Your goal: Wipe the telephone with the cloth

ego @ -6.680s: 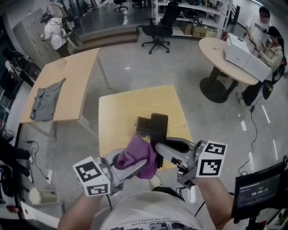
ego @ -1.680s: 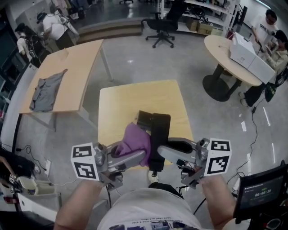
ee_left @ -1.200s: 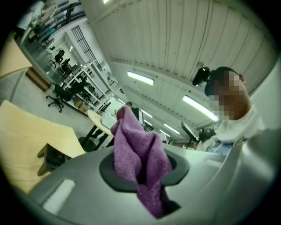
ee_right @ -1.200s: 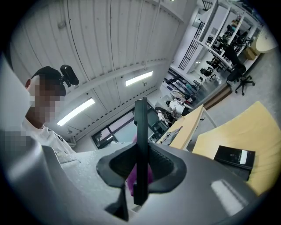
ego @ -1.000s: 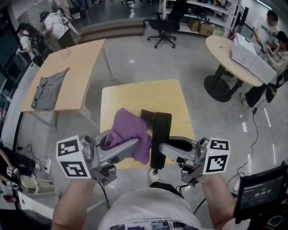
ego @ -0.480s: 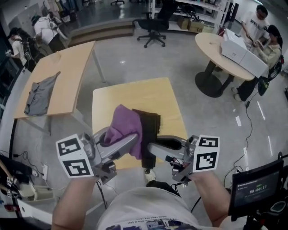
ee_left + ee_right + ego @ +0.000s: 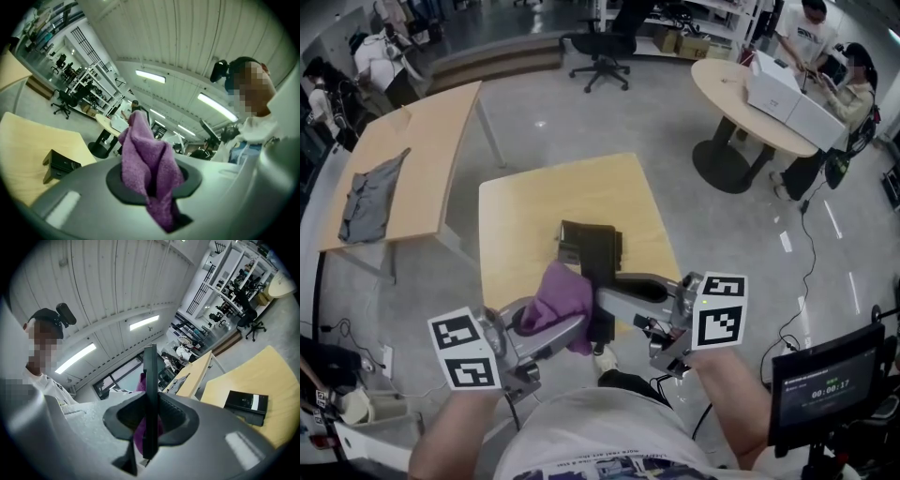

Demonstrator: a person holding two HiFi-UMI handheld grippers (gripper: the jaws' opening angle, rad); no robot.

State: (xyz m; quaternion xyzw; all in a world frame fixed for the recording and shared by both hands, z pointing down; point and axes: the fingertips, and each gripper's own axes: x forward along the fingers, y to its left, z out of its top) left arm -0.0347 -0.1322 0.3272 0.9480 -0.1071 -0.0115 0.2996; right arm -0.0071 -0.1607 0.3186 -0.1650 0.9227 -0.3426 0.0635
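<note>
My right gripper (image 7: 606,300) is shut on a flat black telephone handset (image 7: 601,267), held above the near edge of the light wood table (image 7: 525,216). In the right gripper view the handset (image 7: 150,390) stands edge-on between the jaws of the right gripper (image 7: 150,423). The black telephone base (image 7: 574,237) lies on the table behind it. My left gripper (image 7: 570,323) is shut on a purple cloth (image 7: 560,302), which touches the handset's left side. The cloth (image 7: 149,164) bunches up out of the left gripper (image 7: 151,190), with the base (image 7: 60,162) on the table beyond.
A longer wood table (image 7: 431,141) with a grey garment (image 7: 366,192) stands to the left. A round table (image 7: 741,89) with white boxes and two people is at the far right. An office chair (image 7: 598,52) stands at the back, a screen (image 7: 825,386) at lower right.
My left gripper has come down with the cloth, from beside the handset's upper part to its lower part. The right gripper has kept the handset in place.
</note>
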